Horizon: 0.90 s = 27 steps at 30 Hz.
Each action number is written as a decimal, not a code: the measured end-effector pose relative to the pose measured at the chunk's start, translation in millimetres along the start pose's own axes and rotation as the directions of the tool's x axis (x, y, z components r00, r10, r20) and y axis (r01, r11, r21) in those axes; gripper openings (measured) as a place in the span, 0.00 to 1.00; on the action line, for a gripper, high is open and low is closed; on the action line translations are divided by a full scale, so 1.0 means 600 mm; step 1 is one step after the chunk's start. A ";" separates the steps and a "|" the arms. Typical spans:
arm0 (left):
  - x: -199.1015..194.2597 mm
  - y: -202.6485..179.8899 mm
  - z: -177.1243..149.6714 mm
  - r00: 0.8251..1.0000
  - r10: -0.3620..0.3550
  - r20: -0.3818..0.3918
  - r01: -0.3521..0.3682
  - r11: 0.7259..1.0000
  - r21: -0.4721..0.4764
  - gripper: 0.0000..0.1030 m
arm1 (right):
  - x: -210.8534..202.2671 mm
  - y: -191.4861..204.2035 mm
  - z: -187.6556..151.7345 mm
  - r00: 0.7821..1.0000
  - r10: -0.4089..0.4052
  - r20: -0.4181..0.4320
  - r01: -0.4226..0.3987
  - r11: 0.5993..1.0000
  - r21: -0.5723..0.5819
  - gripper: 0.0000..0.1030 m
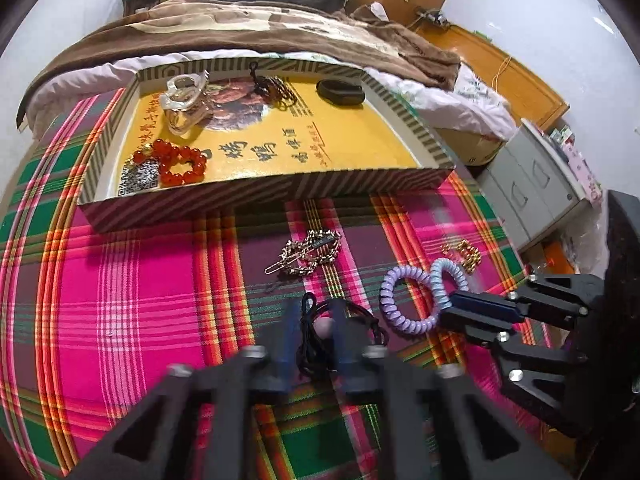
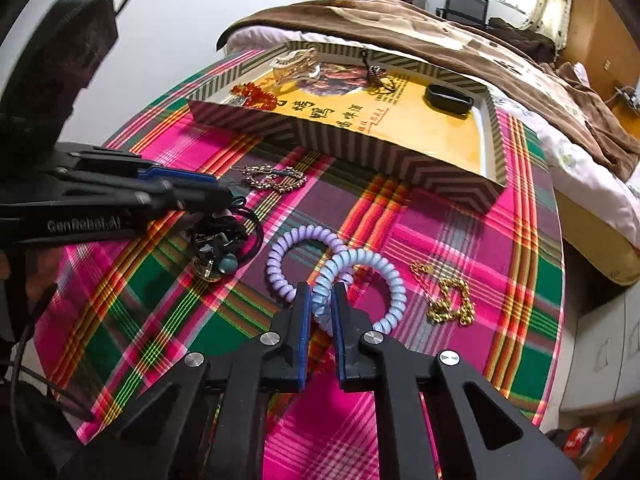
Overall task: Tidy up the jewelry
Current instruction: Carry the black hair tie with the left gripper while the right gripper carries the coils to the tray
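My right gripper pinches the pale blue spiral hair tie on the plaid cloth, its loop stretching ahead toward the striped cardboard tray, while my left gripper, part-open, straddles black cords.

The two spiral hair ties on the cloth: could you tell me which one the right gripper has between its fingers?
The pale blue spiral tie: the right gripper is shut on its coil. The lilac one lies beside it, ungripped.
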State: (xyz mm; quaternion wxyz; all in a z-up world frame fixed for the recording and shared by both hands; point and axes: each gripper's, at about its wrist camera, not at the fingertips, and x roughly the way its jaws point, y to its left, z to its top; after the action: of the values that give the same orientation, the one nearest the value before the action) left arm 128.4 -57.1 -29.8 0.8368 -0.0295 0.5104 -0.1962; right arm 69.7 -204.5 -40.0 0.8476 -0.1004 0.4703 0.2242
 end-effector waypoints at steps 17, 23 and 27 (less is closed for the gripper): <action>0.027 -0.042 0.007 0.999 0.028 -0.034 -0.025 0.996 0.089 0.10 | -0.091 -0.034 -0.052 0.982 0.024 0.186 -0.058 0.981 0.183 0.09; -0.019 -0.042 0.007 0.999 -0.025 0.038 0.023 0.998 0.058 0.05 | -0.099 -0.039 -0.063 0.979 0.022 0.202 -0.064 0.977 0.201 0.09; -0.054 -0.038 0.007 0.994 -0.074 0.075 0.071 0.997 0.039 0.05 | -0.106 -0.045 -0.069 0.975 0.024 0.221 -0.075 0.972 0.223 0.10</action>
State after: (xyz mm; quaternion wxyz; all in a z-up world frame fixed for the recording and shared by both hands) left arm 112.5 -67.3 5.3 0.8485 -0.0402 0.4729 -0.2343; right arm 22.1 -262.2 -10.0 0.8939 0.0353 0.4002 0.1990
